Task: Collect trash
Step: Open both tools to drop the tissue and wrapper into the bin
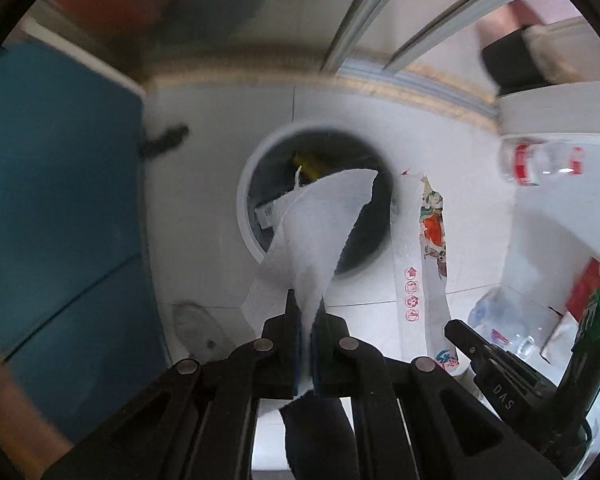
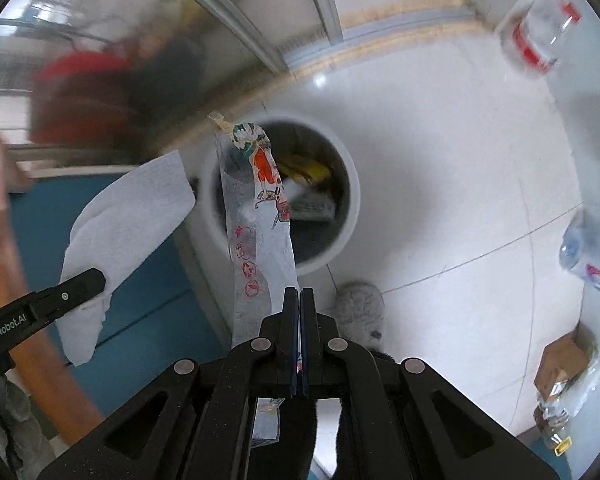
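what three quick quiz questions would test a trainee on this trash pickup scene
1. True or false: the left gripper is shut on a white tissue.
2. What does the right gripper hold? A) printed wrapper B) plastic bottle C) cardboard box
3. Fill in: a yellow item lies inside the white round ___.

Key: 1 true; 2 A; 3 bin

left wrist: looks steeply down | right wrist: likewise | shared: white bin (image 1: 247, 200) (close below both)
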Demonstrator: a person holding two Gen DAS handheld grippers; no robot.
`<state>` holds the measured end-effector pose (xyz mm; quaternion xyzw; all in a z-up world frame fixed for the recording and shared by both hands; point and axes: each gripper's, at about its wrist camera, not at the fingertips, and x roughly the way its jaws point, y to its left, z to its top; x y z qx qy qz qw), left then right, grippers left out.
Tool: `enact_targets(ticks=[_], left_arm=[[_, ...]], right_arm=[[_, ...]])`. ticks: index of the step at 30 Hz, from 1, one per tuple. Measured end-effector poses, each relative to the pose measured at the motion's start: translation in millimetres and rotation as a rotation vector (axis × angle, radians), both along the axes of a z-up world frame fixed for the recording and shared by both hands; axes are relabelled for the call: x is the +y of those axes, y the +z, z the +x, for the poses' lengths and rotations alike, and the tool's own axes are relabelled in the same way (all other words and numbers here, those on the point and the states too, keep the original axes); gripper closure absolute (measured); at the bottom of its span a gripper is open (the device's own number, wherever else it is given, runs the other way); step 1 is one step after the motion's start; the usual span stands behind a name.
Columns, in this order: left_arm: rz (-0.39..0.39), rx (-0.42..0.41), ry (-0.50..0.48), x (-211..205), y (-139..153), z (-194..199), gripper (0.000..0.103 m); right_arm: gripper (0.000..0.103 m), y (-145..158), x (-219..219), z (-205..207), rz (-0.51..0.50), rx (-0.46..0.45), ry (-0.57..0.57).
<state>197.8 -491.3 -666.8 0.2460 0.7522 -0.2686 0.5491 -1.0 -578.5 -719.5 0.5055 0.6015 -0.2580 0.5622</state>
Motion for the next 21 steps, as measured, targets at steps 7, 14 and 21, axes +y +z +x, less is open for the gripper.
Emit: enact_targets(ticks=[7,14,21], left_arm=[[0.062,0.084,0.022,-31.4,-113.5,6.5,0.099],[0.065,0.054,0.003,-32.5,-128.3,13.4,0.073],[0.038,-0.054,0.003,-11.1,-90.3,20.1,0.006]], right_arm=[[0.102,-112.6,-21.4,29.7,0.055,0.029,0.033],[0.092,-148.1,-32.9,53.7,0.065,0.060,0.075],[0.011,-104.6,-37.8,45.7,-0.039,0.008,0.081]])
